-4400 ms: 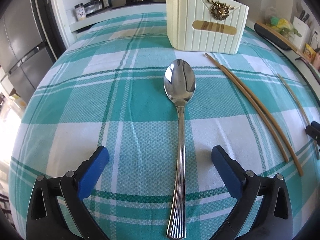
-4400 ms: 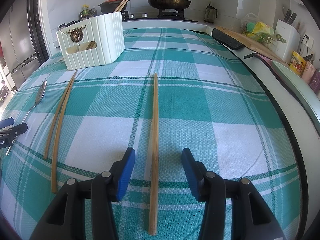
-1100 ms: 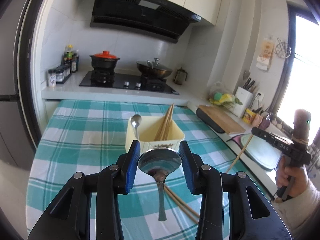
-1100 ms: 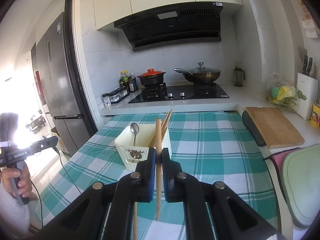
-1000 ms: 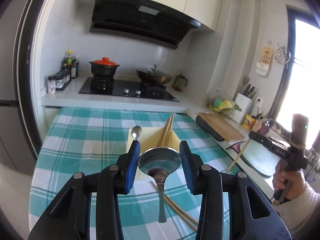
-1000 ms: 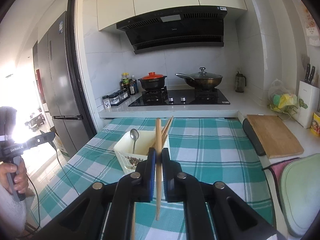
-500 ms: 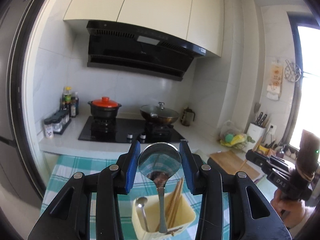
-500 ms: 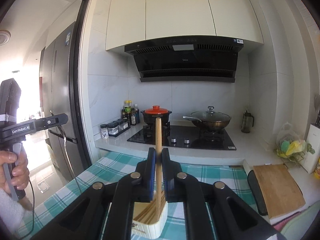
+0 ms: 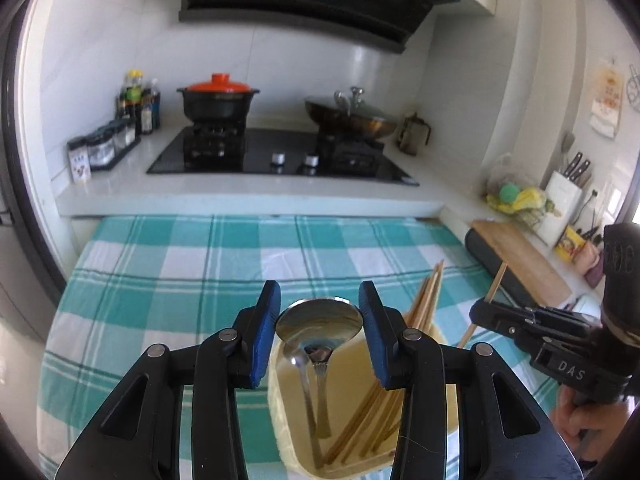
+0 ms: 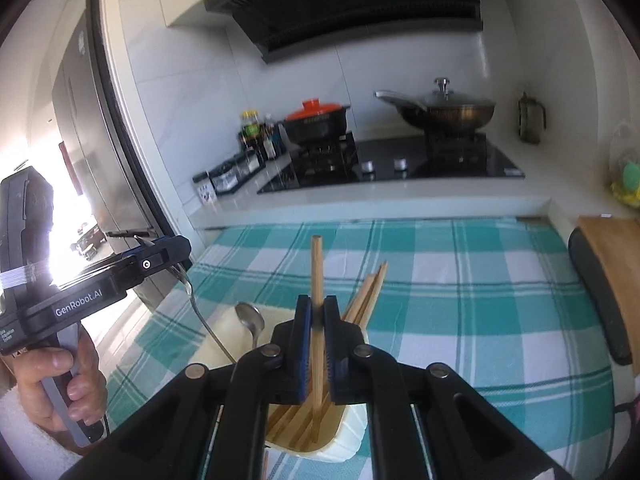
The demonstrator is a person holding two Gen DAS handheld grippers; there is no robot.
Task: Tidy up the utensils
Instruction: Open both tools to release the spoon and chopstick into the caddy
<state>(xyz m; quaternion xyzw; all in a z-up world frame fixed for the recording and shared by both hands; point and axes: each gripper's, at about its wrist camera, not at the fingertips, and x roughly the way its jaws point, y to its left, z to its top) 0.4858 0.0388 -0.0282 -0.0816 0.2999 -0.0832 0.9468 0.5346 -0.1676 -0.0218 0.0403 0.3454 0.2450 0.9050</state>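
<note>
Left wrist view: the left gripper [image 9: 319, 330] clamps the polished steel spoon [image 9: 319, 322] by its bowl, handle hanging into the cream plastic utensil holder [image 9: 276, 408]; smooth metal, likely slippery, better held at the neck. Right wrist view: the right gripper [image 10: 317, 350] pinches a light, stiff bamboo chopstick [image 10: 317, 280] upright over that holder, tip inside.

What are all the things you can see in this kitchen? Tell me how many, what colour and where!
Utensil box: one, cream, on the tablecloth.
Tablecloth: one, teal and white checks, over the table.
Spoons: two, silver; held spoon, another standing in the box.
Chopsticks: several, tan, in the box; one held chopstick.
Pot: one, black with red lid, on the stove.
Wok: one, dark, lidded, on the stove.
Cutting board: one, wooden, right counter.
Left gripper: black and blue, holding the spoon.
Right gripper: black and blue, holding the chopstick.
</note>
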